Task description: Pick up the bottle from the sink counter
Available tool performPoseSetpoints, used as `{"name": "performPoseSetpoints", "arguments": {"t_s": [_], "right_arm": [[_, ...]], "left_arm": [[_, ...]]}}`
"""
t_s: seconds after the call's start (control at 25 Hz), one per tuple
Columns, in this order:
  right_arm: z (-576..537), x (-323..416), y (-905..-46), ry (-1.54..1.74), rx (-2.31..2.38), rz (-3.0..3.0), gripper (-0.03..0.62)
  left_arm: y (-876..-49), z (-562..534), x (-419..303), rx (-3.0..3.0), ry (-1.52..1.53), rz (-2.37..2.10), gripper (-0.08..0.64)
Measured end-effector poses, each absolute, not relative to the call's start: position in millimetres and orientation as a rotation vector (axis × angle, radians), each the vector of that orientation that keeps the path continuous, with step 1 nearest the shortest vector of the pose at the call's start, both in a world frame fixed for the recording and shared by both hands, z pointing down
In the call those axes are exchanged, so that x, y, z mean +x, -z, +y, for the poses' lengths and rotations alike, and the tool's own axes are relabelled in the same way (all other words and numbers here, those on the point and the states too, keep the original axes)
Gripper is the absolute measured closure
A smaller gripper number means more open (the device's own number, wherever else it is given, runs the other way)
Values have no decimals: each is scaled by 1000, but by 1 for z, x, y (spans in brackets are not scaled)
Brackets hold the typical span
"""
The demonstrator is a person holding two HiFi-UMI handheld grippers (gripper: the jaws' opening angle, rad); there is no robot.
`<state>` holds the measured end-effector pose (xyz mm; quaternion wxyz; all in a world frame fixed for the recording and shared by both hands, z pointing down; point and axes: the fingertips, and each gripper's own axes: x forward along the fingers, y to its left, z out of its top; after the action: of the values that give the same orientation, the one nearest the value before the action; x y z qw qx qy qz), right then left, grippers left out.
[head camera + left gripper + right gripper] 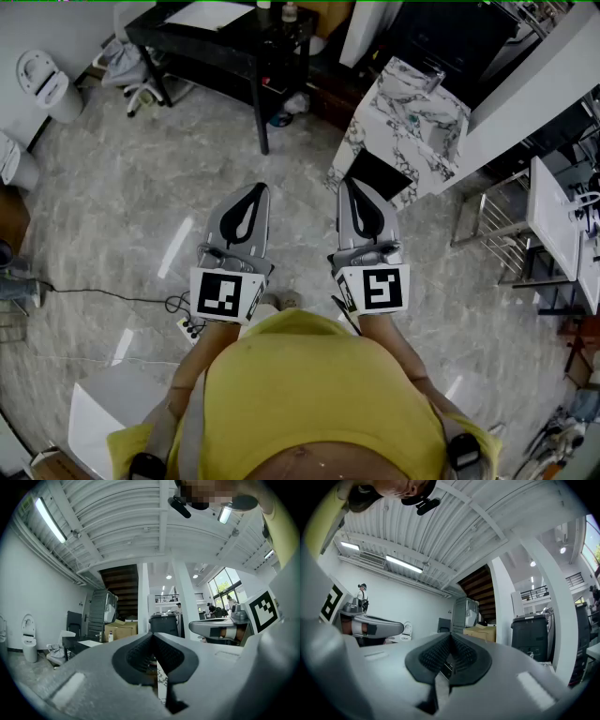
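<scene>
The marble sink counter stands ahead and to the right, with a faucet at its far side. I cannot make out a bottle on it at this size. Two small bottles stand on the black table further back; one of them shows in the left gripper view. My left gripper and right gripper are held side by side at waist height over the floor, short of the counter. Both are shut with nothing between the jaws.
A toilet stands at the far left, and a cable runs across the marble floor. A metal rack with white shelves fills the right side. A white box sits at the lower left. A black bin stands ahead.
</scene>
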<state>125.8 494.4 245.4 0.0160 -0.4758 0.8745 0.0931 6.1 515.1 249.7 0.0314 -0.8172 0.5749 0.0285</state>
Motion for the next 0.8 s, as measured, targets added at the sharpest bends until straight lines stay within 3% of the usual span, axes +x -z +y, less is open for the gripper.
{"name": "performPoseSetpoints", "arguments": {"t_s": [0.4,0.8], "right_arm": [[478,139,-259,-233,-1422,2722,592],[381,127,-279,-195,-1451,2725,592]], "left_arm": [[-259,495,25,-2538,-99,1745,557],[-277,398,8,-2573,-107,1734,557]]}}
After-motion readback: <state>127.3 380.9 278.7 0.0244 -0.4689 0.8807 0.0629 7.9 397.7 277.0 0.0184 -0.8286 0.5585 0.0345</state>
